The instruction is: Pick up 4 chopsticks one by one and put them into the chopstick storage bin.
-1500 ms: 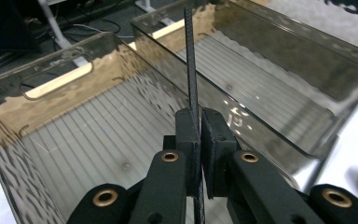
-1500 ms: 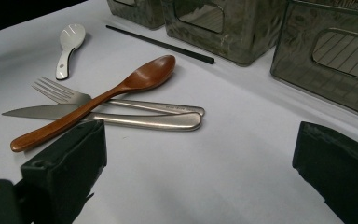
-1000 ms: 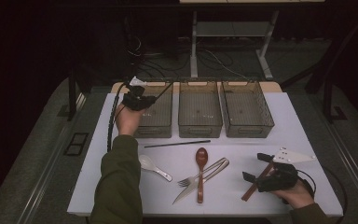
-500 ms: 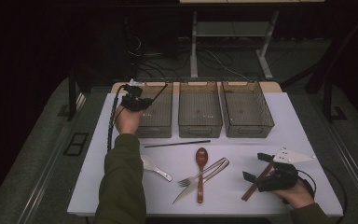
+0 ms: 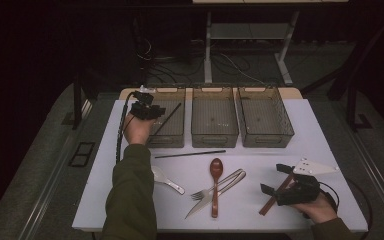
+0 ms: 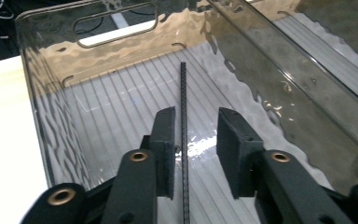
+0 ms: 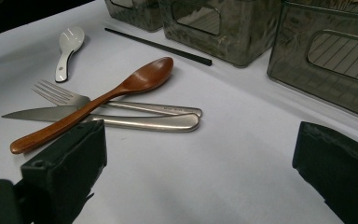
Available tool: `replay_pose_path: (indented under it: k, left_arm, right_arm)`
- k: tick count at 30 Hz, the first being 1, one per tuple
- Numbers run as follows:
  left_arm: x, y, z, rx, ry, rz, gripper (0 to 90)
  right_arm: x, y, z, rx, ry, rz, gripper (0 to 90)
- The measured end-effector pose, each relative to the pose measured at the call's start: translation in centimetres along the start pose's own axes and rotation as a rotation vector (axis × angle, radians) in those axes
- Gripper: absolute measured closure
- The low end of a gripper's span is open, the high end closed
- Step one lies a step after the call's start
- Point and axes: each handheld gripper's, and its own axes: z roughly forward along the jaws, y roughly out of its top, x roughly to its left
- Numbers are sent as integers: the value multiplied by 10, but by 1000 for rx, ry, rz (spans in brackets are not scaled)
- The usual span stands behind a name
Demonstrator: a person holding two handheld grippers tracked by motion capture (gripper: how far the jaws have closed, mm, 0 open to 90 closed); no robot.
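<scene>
My left gripper (image 5: 151, 111) hangs over the left clear bin (image 5: 166, 142), open. A thin black chopstick (image 6: 183, 98) lies on the bin's ribbed floor between the two jaws, touching neither; it is the slanted black chopstick (image 5: 168, 118) in the high view. My right gripper (image 5: 274, 179) rests open near the table's front right, over a brown stick (image 5: 267, 205) on the white tabletop. In the right gripper view nothing sits between that right gripper's (image 7: 200, 140) wide-apart jaws.
Two more clear bins (image 5: 214, 139) (image 5: 267, 141) stand beside the left one. On the table lie a second black chopstick (image 5: 190, 154), a wooden spoon (image 5: 215, 185), a fork (image 5: 225, 182), a knife (image 5: 197, 205) and a white spoon (image 5: 167, 181).
The black chopstick has dropped from the left gripper's hold onto the floor of the left bin. The right gripper has stayed put.
</scene>
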Motion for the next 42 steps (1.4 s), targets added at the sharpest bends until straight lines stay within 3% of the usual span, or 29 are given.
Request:
replay_pose_path:
  k: [5, 10, 12, 15, 21, 27, 31, 35, 38, 42]
  left_arm:
    - [-6, 3, -8, -50, -35, 22, 574]
    - [-15, 8, -20, -80, -90, 81, 491]
    - [-21, 9, -27, -81, -102, 124, 471]
    - [-28, 10, -34, -88, -149, 143, 439]
    - [-49, 7, -52, -114, -210, 219, 394]
    - [-76, -7, -65, -123, -266, 316, 370]
    - [-88, -19, -70, -125, -296, 358, 372]
    - [-95, -31, -72, -115, -341, 374, 393]
    - [-95, -40, -70, -97, -343, 381, 428]
    - [-92, -54, -66, -61, -339, 389, 541]
  right_arm:
    - [0, 0, 0, -2, -1, 0, 30]
    - [0, 0, 0, 0, -5, 0, 30]
    - [0, 0, 0, 0, -6, 0, 30]
    - [1, -1, 1, 6, -7, 0, 30]
    - [1, -1, 1, 7, -11, 2, 30]
    - [1, -1, 2, 7, -11, -1, 30]
    - [1, -1, 2, 12, -12, 0, 30]
    - [2, -1, 2, 15, -12, 5, 30]
    - [1, -1, 2, 13, -15, 2, 30]
    - [1, -1, 3, 17, -15, -3, 30]
